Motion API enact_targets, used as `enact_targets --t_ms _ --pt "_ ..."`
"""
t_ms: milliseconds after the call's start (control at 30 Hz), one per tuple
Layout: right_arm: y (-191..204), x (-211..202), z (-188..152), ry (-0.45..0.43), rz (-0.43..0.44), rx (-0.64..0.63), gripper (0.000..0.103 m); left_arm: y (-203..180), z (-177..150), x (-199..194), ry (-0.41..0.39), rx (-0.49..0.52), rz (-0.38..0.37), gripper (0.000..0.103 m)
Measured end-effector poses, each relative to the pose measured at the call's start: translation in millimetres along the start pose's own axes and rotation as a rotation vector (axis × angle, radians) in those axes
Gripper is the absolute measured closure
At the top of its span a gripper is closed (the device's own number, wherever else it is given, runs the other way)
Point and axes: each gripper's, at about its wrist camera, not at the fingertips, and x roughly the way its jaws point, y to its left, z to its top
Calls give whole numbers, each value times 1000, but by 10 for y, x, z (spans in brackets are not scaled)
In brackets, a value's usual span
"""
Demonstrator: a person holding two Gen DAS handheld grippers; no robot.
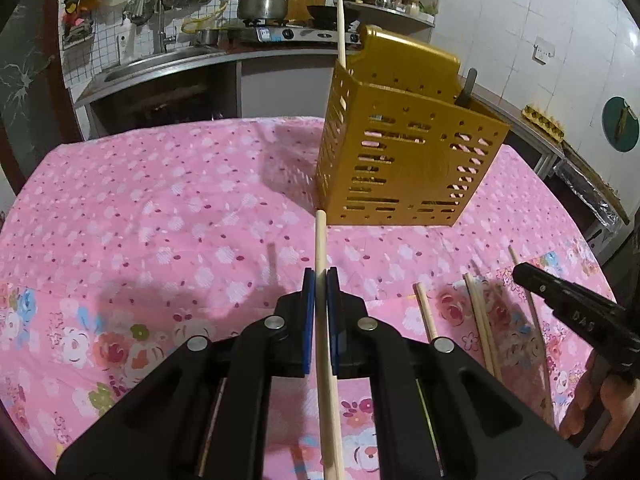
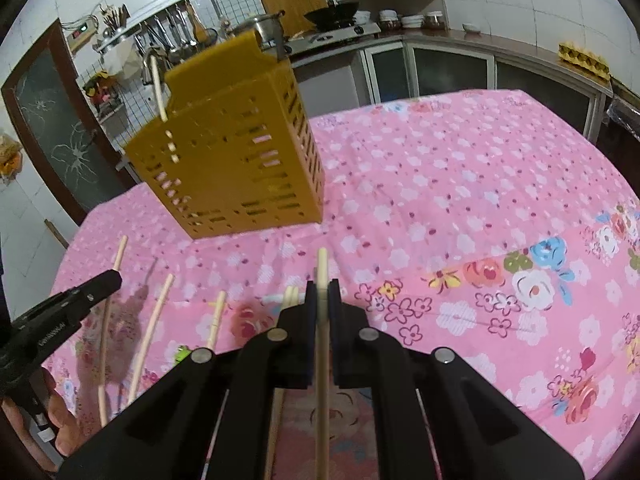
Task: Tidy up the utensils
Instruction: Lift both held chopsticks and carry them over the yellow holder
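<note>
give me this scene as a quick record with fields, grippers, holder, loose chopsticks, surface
left gripper: shut on a chopstick, tip towards the holder
right gripper: shut on a second chopstick
holder: yellow, slotted, upright on the cloth, one chopstick already standing in it
loose chopsticks: several lying on the cloth between the two grippers
cloth: pink floral, covers the table
background: kitchen counter with pot and wok
</note>
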Motion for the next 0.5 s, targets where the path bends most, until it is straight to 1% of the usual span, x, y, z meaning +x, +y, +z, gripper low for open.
enact_targets --t_ms 200,367,500 --pt "63 -259 88 -65 26 -23 97 -7 46 -177 -37 -5 0 99" --pt "113 -452 147 -117 42 -36 97 -36 115 -411 -92 -2 3 98" --pt "172 -639 187 -167 62 -51 97 -57 156 -578 -131 -7 -9 99"
